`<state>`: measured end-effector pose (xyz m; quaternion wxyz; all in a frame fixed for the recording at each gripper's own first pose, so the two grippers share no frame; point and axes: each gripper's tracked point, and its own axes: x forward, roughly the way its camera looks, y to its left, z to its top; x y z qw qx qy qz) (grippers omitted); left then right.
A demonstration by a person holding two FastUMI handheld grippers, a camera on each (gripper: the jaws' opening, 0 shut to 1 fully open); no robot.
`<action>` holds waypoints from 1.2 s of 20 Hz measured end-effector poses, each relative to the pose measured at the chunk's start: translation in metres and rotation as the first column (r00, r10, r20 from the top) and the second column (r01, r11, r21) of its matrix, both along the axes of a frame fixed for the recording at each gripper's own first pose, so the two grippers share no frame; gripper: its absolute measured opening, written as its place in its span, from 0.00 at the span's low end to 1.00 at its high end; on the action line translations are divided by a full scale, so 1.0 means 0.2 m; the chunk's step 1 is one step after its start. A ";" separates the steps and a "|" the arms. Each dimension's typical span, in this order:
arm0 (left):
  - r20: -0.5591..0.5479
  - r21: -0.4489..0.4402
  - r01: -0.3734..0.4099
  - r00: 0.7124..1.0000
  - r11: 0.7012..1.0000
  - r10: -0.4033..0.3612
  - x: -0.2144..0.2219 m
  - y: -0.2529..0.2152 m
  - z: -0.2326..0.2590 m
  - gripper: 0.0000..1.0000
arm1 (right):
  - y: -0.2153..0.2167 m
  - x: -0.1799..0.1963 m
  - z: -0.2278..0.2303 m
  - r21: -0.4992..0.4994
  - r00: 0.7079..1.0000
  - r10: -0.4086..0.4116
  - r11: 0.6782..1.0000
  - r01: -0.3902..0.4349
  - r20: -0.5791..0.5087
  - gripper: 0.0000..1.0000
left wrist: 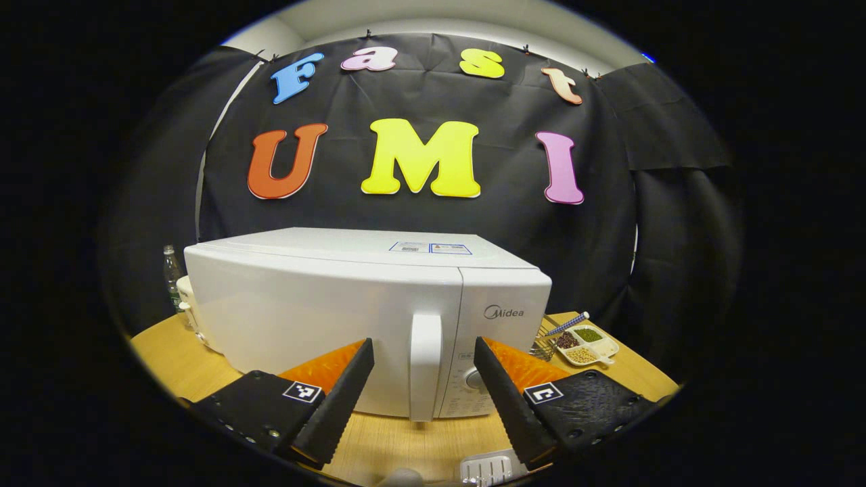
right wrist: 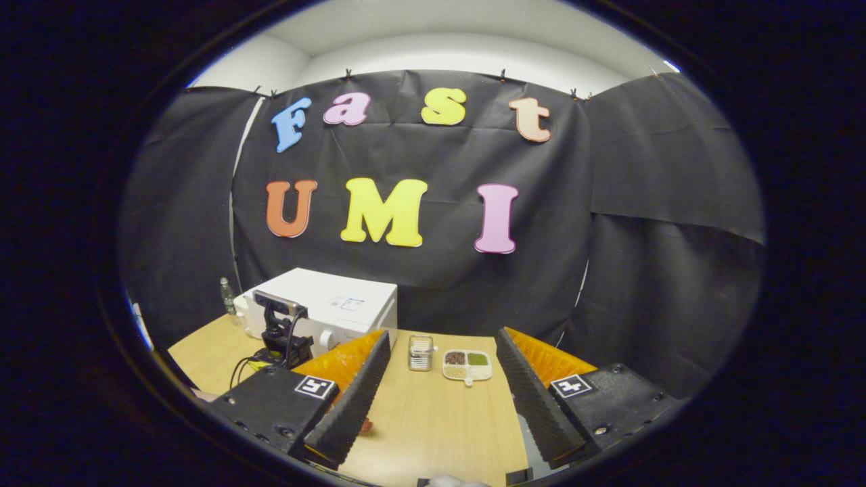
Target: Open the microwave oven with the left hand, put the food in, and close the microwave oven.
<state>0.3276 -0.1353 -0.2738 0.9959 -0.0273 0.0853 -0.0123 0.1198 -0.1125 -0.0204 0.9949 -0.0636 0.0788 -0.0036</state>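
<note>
The left gripper [left wrist: 423, 385] hangs with its jaws spread wide, straddling the door handle [left wrist: 425, 365] of the shut microwave oven [left wrist: 325, 304] without touching it, lined up, I judge, for a pull. The right gripper [right wrist: 443, 399] waits open and empty over the table [right wrist: 433, 419], facing the far food tray [right wrist: 467, 364] right of the microwave.

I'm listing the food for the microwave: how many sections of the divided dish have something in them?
3. In the left gripper view, the divided dish right of the microwave holds dark, green and tan fillings in separate sections; a fourth section's contents are unclear.
</note>
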 end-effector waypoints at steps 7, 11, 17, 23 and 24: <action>0.025 0.002 -0.013 1.000 1.000 0.013 0.04 0.00 -0.01 0.37 | -0.04 0.06 -0.10 0.038 0.998 0.020 0.999 -0.018 -0.057 1.00; 0.027 0.024 0.002 1.000 1.000 -0.002 0.04 0.01 -0.01 0.16 | -0.04 0.08 -0.13 0.051 0.997 0.023 0.998 -0.020 -0.070 1.00; -0.018 0.026 -0.002 1.000 1.000 0.003 0.03 0.01 -0.04 0.13 | -0.05 0.06 -0.14 0.041 0.997 0.022 0.999 -0.019 -0.078 1.00; -0.047 0.036 0.006 0.999 0.999 -0.004 -0.11 0.03 -0.04 0.13 | 0.02 0.03 -0.11 0.037 0.997 0.045 0.998 -0.043 -0.064 1.00; -0.040 0.049 0.018 0.999 0.999 -0.016 -0.19 0.05 -0.05 0.13 | 0.04 0.04 -0.10 0.034 0.997 0.050 0.998 -0.048 -0.061 1.00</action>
